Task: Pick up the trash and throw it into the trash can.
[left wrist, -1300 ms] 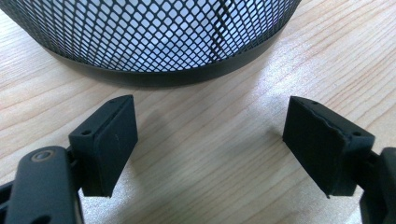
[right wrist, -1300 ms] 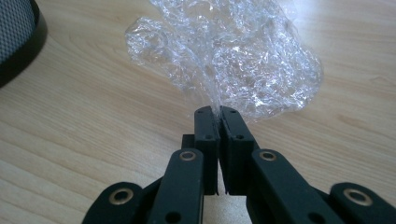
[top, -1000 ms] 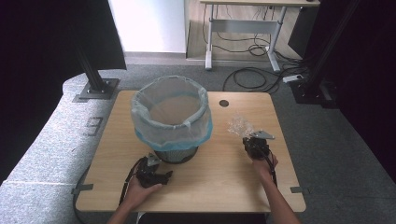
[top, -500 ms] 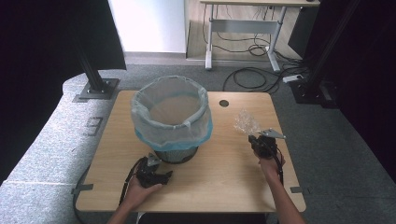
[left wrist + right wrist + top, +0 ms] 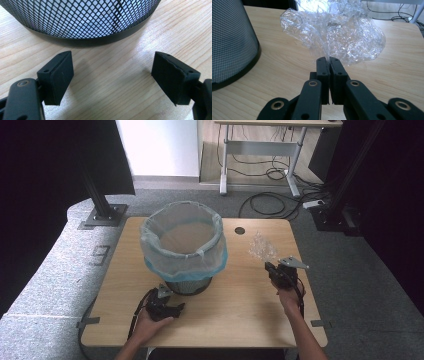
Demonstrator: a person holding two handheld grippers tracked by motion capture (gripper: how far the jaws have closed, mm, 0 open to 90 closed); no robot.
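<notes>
A crumpled sheet of clear plastic wrap rests on the right side of the wooden table, also seen as clear plastic wrap. My right gripper is shut on its near edge, jaws pressed together, and shows at right gripper in the high view. A black mesh wastebasket with a pale blue liner stands mid-table; its mesh wall rises just beyond my left gripper. That left gripper lies low on the table in front of the basket, jaws wide open with nothing between them.
A round cable hole sits in the table near its far edge. The basket's base is to the left of the plastic. Beyond the table are a desk frame, floor cables and black stands.
My right gripper has moved a little rightward and toward the person with the plastic wrap held in it. The left gripper has stayed where it was.
</notes>
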